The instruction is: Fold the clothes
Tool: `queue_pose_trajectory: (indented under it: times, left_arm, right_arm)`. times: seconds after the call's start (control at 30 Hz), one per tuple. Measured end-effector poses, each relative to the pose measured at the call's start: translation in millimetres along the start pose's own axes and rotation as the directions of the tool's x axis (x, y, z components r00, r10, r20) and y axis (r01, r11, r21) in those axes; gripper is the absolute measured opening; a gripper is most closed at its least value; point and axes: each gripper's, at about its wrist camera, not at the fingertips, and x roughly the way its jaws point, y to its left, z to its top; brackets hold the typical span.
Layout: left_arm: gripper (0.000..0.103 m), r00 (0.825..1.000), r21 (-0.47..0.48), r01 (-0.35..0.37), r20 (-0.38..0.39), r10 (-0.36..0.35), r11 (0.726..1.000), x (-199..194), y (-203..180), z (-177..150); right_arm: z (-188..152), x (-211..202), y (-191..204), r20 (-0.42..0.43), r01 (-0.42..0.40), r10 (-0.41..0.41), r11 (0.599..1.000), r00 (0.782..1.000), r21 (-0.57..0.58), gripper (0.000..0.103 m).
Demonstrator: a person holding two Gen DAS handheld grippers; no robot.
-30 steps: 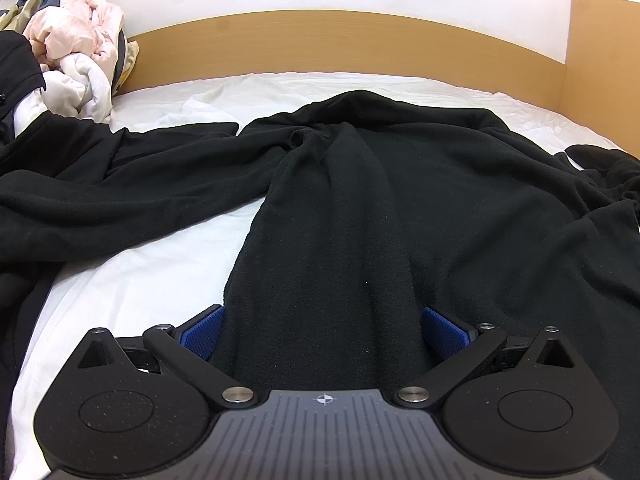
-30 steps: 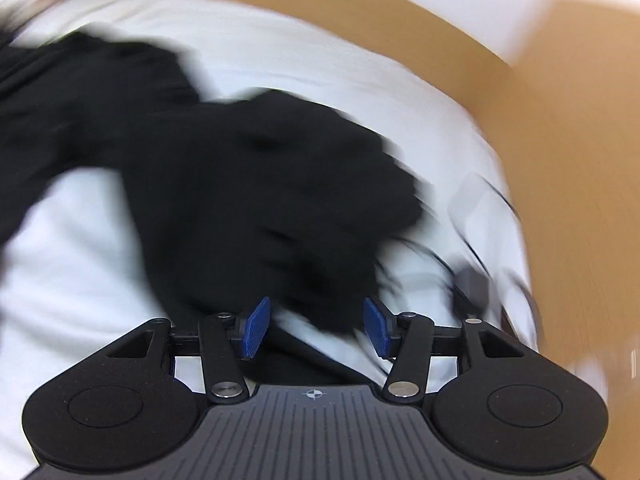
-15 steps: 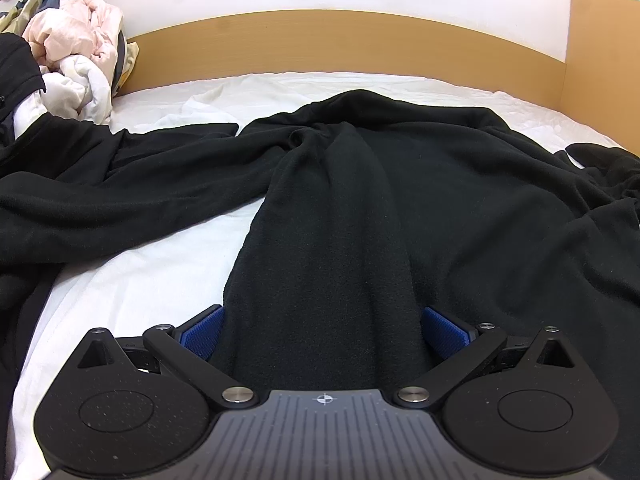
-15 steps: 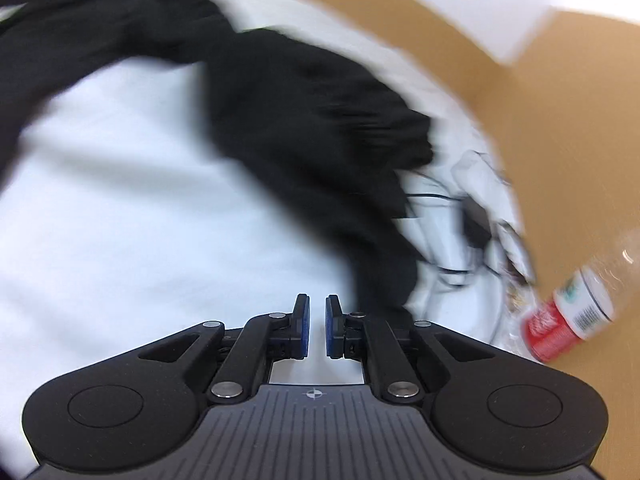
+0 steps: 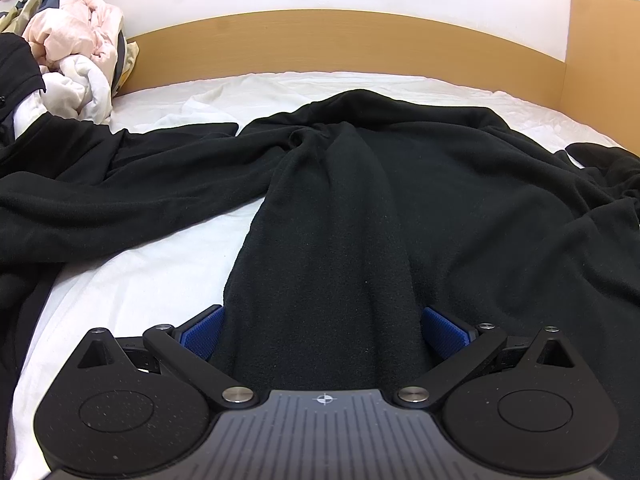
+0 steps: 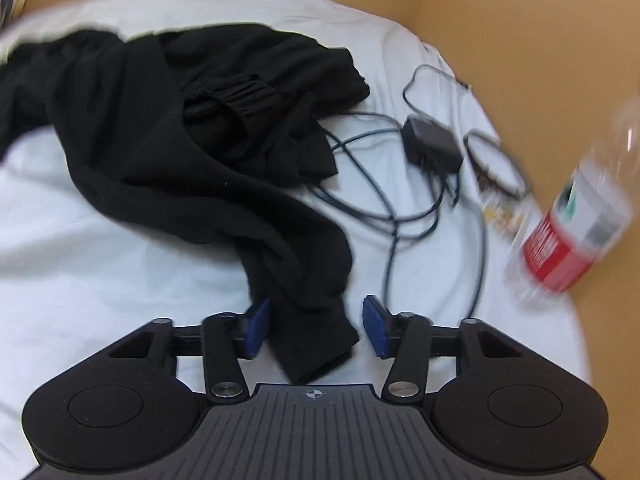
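On a bed made up with a white sheet [image 5: 132, 288], a black fleece garment [image 5: 360, 220] lies spread toward the wooden headboard [image 5: 340, 40], its long body running straight away from the left hand-held gripper [image 5: 324, 332]. That gripper's blue pads stand wide apart on either side of the near hem, which passes between them; whether they actually press on the cloth cannot be told. At the garment's far side, the right hand-held gripper [image 6: 316, 326] straddles the end of one sleeve [image 6: 312, 340], the cuff lying between its jaws, which are opening and show a clear gap on the right side. The sleeve's long axis runs up and to the left from that gripper, back toward the crumpled bulk of the garment. The right hand is plainly the nearer one to this cuff, and any fold of the sleeve would likely start there. Just beside it lie a tangle of dark cables [image 6: 400, 200] with a charger [image 6: 432, 146], and a plastic bottle [image 6: 572, 232] with a red label. A heap of pale laundry [image 5: 76, 64] sits in the far corner.
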Motion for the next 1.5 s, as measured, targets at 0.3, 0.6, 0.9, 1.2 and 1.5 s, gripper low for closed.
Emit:
queue_pose_trajectory:
  times: [0.3, 0.6, 0.9, 1.2, 1.5]
  left_arm:
    - [0.102, 1.000, 0.005, -0.002, 0.001, 0.002, 1.000, -0.4, -0.7, -0.2]
    - [0.102, 1.000, 0.007, -0.004, 0.000, 0.004, 1.000, -0.6, -1.1, -0.5]
    - [0.102, 1.000, 0.005, -0.002, 0.000, 0.002, 1.000, -0.5, -0.7, 0.0]
    - [0.103, 1.000, 0.009, -0.006, -0.002, 0.007, 1.000, 0.1, -2.1, 0.2]
    - [0.102, 1.000, 0.002, 0.002, 0.001, -0.002, 1.000, -0.9, 0.1, -0.2]
  right_arm:
    - [-39.4, -55.1, 84.2, -0.159, -0.303, 0.260, 0.853, 0.953, -0.424, 0.019]
    - [-7.7, -42.2, -13.6, 0.124, -0.198, 0.190, 0.978, 0.974, 0.061, 0.056]
    - [-20.6, -33.8, -15.6, 0.000, 0.195, -0.196, 0.976, 0.981, 0.096, 0.006]
    - [-1.2, -85.4, 68.5, 0.187, 0.136, -0.123, 0.989, 0.975, -0.062, 0.050]
    - [-53.5, -55.8, 247.2, -0.046, -0.531, 0.530, 0.835, 0.847, -0.146, 0.053]
